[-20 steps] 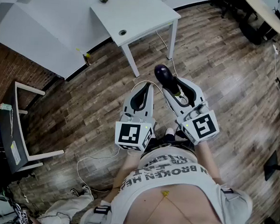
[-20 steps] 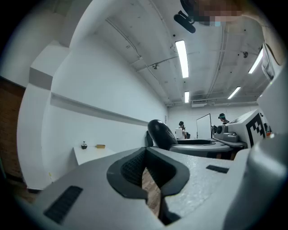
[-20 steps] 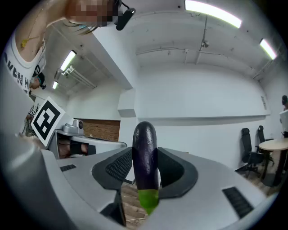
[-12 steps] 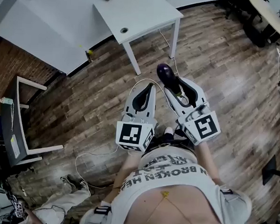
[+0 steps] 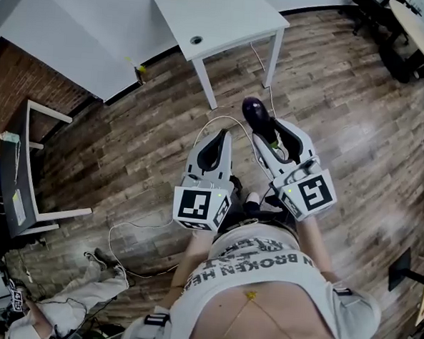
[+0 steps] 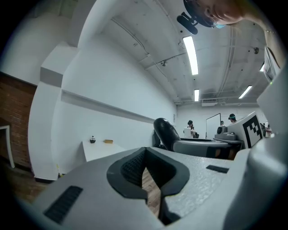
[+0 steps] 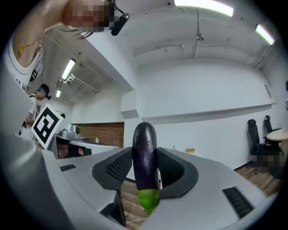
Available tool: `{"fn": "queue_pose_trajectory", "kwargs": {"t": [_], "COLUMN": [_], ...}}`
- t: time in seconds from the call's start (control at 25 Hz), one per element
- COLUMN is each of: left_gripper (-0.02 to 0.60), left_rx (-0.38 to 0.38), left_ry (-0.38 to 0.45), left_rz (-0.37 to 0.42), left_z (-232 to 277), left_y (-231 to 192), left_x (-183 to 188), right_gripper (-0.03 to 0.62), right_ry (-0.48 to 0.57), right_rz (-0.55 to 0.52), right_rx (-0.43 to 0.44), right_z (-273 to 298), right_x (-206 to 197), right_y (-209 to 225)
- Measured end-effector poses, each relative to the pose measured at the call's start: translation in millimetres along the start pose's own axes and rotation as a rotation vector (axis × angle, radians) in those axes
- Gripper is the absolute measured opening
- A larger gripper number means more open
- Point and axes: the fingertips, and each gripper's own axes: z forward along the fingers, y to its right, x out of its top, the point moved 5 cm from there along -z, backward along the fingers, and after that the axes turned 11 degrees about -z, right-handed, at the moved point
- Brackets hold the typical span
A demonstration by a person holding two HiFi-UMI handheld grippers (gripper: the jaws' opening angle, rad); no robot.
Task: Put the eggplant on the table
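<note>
**Eggplant riding in the right gripper, short of the table**

Head view: The right gripper (image 5: 261, 129) is carrying the eggplant (image 5: 255, 112) level over the wooden floor (image 5: 344, 116), dark end forward. The white table (image 5: 228, 16) is standing ahead, its near corner and two legs facing the person. A cable (image 5: 222, 119) is looping across the floor between the grippers and those legs. A round hole (image 5: 196, 39) is showing near the table's near-left edge. The left gripper (image 5: 215, 145) is hanging just beside the right one. A white frame chair (image 5: 36, 169) is standing well off to the left.

Left gripper view: The left gripper's (image 6: 145, 173) fingers are pressing together at the tips, with nothing between them. The eggplant (image 6: 165, 132) is sticking up to the right. On the table (image 6: 101, 152), a small dark object (image 6: 92, 139) and a yellowish one (image 6: 108, 141) are sitting along its far edge.

Right gripper view: The right gripper (image 7: 145, 173) is pinching the eggplant (image 7: 145, 157) between both pads, green stem end (image 7: 148, 200) hanging below. Dark office chairs (image 7: 252, 130) are standing far right.
</note>
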Motion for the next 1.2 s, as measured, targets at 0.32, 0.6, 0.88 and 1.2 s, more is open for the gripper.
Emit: {"fn": "queue_pose_trajectory", "kwargs": {"t": [0.32,0.6,0.88,1.2], "left_gripper": [-0.002,-0.002,-0.002,-0.002], "left_rx": [-0.052,-0.132,-0.170,-0.164], "left_ry": [-0.004,0.000,-0.012,-0.050], "left_rz": [-0.021,-0.025,0.000,-0.018], "left_z": [61.8,138.9,176.9,190.8], "left_y": [-46.4,-99.2,-143.9,-192.0], "left_x": [11.0,36.9,64.8,61.6], "right_gripper": [0.175,0.175,0.175,0.175], "right_ry": [-0.030,-0.026,-0.017,-0.054], "right_rz": [0.013,-0.005,0.006,0.019], "right_rx": [-0.040,-0.068,-0.091,-0.082], "right_z": [58.2,142.1,203.3,254.6], "right_x": [-15.4,-18.4,-16.7,-36.7], "right_y": [31.4,67.7,83.4,81.5]}}
